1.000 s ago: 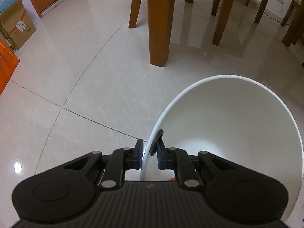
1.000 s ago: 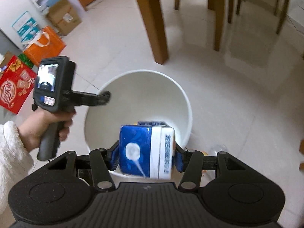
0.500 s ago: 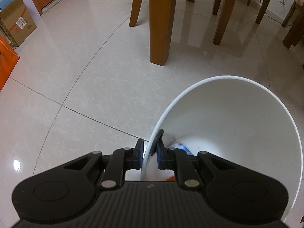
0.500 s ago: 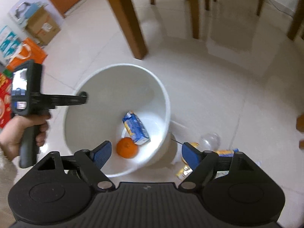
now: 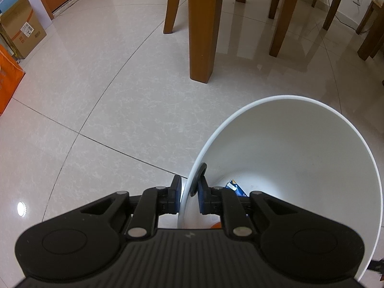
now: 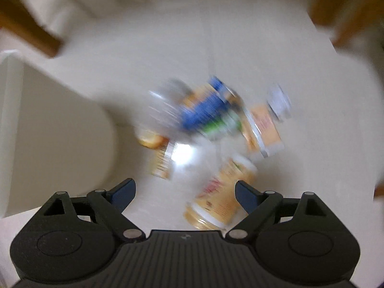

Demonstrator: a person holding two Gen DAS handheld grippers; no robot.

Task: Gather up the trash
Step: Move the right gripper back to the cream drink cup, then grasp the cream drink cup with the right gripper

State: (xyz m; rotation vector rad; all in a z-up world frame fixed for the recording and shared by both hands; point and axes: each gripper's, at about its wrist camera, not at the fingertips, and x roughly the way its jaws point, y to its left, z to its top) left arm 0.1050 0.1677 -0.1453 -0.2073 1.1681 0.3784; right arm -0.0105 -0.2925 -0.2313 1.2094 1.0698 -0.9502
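Through the left wrist camera, the left gripper [image 5: 189, 198] is pinching the near rim of the white bin [image 5: 300, 158] between its fingers, one outside the wall and one inside, evidently steadying it on the tiled floor [image 5: 108, 110] so trash can be dropped in. A blue carton [image 5: 234, 187] and a sliver of something orange [image 5: 216, 225] are lying at the bottom.

Through the right wrist camera (badly motion-blurred), the right gripper [image 6: 184, 193] is hanging with fingers spread wide and nothing between them, above a loose pile of trash [image 6: 211, 129] lying on the floor just beside the bin: yellowish cartons, something blue, a clear piece. One yellow container [image 6: 220, 199] is lying nearest, between the fingers' line, probably the next pickup.
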